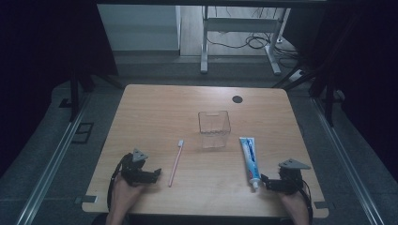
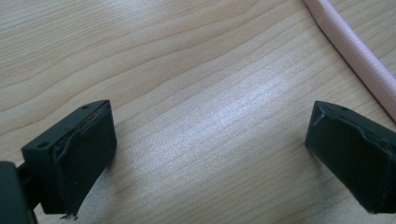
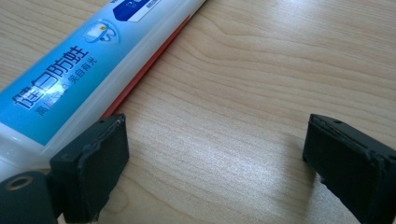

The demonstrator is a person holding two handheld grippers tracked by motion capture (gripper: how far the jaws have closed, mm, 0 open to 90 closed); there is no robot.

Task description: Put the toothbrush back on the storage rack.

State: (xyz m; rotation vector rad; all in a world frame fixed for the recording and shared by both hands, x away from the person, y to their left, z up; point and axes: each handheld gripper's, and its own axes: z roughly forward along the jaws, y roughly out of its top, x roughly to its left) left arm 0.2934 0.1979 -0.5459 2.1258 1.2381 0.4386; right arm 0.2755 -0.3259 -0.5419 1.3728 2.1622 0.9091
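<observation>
Left gripper (image 1: pixel 152 174), lower left of the high view, jaws spread over bare wood, gripping nothing; its own view catches a ribbed pink toothbrush (image 2: pixel 357 51) handle at upper right. Right gripper (image 1: pixel 266 182), lower right, jaws likewise spread and empty; its view shows the glossy blue-white toothpaste tube (image 3: pixel 88 65) beside one jaw, printed lettering legible. High view adds a clear square-sided plastic container (image 1: pixel 214 129) mid-frame on the woodgrain table (image 1: pixel 155 108).
</observation>
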